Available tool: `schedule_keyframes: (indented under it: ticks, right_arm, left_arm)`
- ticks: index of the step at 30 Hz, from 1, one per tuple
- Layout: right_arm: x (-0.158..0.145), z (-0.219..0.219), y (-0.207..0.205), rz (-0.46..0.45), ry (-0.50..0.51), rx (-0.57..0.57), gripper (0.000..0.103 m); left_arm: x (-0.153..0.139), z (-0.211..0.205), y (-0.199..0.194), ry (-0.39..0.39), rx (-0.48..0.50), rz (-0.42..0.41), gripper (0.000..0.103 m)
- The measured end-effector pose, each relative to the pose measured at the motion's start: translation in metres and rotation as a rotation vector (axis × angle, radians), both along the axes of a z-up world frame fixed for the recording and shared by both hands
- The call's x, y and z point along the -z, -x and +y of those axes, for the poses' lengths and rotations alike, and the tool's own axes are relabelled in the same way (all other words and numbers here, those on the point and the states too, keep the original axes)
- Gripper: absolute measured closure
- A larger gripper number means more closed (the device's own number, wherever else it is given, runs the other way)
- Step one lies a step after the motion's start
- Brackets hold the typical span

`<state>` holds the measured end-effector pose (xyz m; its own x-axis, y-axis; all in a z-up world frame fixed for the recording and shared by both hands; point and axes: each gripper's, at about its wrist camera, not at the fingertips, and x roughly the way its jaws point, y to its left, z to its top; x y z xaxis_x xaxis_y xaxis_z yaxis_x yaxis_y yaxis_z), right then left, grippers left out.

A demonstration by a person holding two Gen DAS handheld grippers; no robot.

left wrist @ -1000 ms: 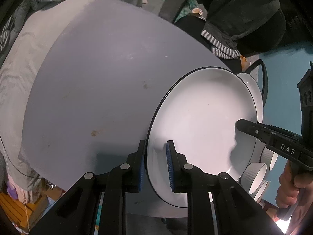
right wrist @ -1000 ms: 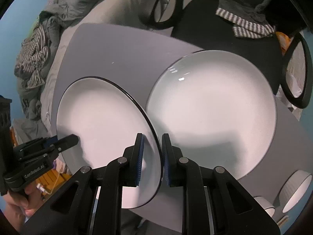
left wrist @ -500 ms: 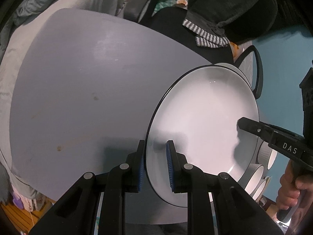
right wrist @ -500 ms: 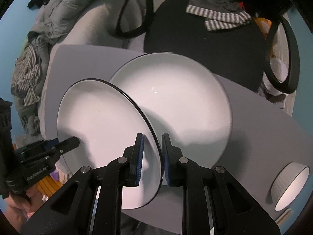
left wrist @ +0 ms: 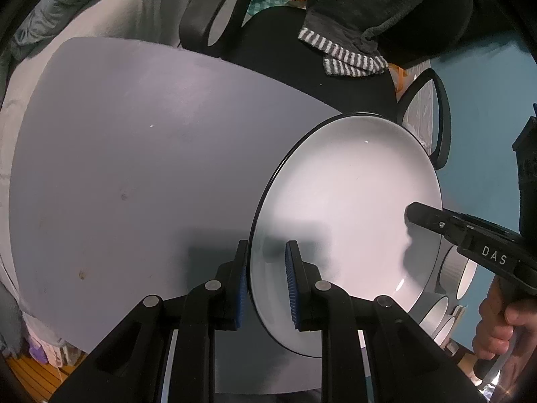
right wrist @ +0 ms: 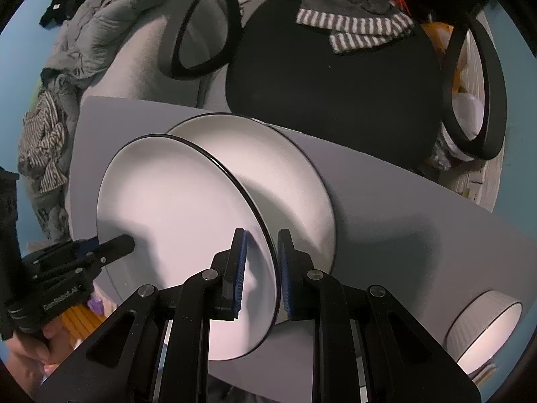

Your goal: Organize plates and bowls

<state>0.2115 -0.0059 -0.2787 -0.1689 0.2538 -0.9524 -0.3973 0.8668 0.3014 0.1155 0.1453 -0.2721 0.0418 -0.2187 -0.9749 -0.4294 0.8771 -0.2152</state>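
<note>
Left gripper point(left wrist: 266, 278): jaws pinching the near rim of the held plate point(left wrist: 349, 221), blue pads on either face.
Held plate: white, dark-rimmed, lifted clear of the grey bench point(left wrist: 134, 174), spanning from one pair of jaws to the other.
Second plate point(right wrist: 288, 181): flat on the bench, beyond and right of the right jaws, partly under the held plate.
Right gripper point(right wrist: 260, 270): jaws pinching the opposite rim.
Bowl point(right wrist: 483, 329): on the bench, well right of the right jaws.
Chair point(right wrist: 332, 94): past the bench edge.

Glossy glazed plate point(left wrist: 349, 208); matt grey table point(left wrist: 134, 168); ribbed bowl point(right wrist: 476, 325).
</note>
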Motion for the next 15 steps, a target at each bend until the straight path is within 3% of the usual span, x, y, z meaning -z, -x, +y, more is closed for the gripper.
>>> schedule_keyframes:
  ticks: [15]
  right_arm:
    - [0.01, -0.008, -0.014, 0.018, 0.024, 0.033, 0.084]
  left_arm:
    - [0.011, -0.013, -0.014, -0.014, 0.015, 0.033, 0.084]
